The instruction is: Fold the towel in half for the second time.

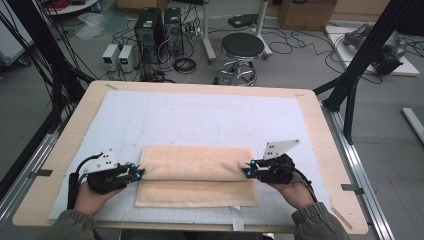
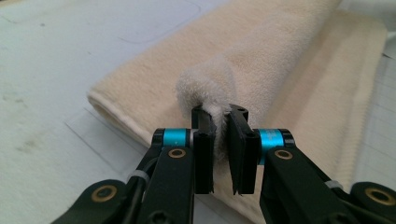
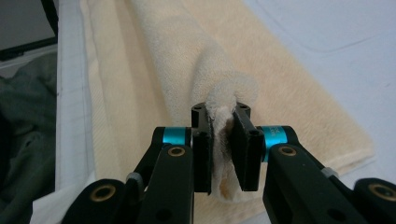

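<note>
I have the left claw [image 1: 139,173] pinched on the cream towel [image 1: 195,175] at its left end. In the left gripper view the left claw [image 2: 223,140] has its two black jaws drawn close together, with a bunched ridge of towel [image 2: 261,70] squeezed between the pads and bulging out just above them. The rest of the cloth runs away ahead of that claw as a long raised fold.

The right claw [image 1: 247,171] does the same at the opposite end. In the right gripper view the right claw [image 3: 225,140] is clamped on a gathered edge of the towel [image 3: 187,60], the fabric filling the narrow gap between the pads and curling over their tips. From there the fold stretches straight ahead of the claw.

From the high view, the towel lies flat between the two claws, its folded upper layer lying over a wider lower layer that sticks out toward me, on the near side of both claws. It rests on a pale mat [image 1: 190,115] that covers the wooden bench [image 1: 320,125]. Each claw touches the towel at its own end, and the two are well apart across the cloth's full length. My hands hold the claws low, close to the mat.
</note>
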`<move>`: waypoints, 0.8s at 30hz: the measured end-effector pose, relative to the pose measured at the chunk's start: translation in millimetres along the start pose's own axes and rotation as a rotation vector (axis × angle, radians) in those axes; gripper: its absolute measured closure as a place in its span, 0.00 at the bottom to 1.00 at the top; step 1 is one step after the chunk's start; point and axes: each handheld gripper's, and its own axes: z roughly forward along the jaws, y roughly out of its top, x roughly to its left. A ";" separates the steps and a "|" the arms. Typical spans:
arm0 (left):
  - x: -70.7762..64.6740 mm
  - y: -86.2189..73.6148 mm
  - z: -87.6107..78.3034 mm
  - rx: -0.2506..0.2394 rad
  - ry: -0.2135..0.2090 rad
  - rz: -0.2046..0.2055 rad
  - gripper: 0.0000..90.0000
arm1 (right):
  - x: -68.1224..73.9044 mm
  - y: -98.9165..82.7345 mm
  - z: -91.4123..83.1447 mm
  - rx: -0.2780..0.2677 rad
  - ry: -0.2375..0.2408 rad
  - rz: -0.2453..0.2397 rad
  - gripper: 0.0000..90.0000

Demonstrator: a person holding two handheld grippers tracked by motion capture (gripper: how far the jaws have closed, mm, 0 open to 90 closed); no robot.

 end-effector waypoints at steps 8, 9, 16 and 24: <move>-5.9 -14.4 -18.3 0.022 -0.007 -0.036 0.73 | 6.9 -17.0 -4.3 -0.008 0.018 0.023 0.75; -6.6 -14.4 -20.3 0.017 -0.005 -0.036 0.69 | 7.7 -17.7 -6.5 -0.020 0.016 0.024 0.73; -8.6 -6.5 -18.2 -0.011 -0.018 -0.041 0.49 | 10.1 -15.3 -11.6 -0.078 0.037 0.023 0.63; -16.6 0.3 -5.3 0.018 -0.064 0.007 0.63 | 10.9 -12.3 3.0 -0.060 0.059 0.013 0.57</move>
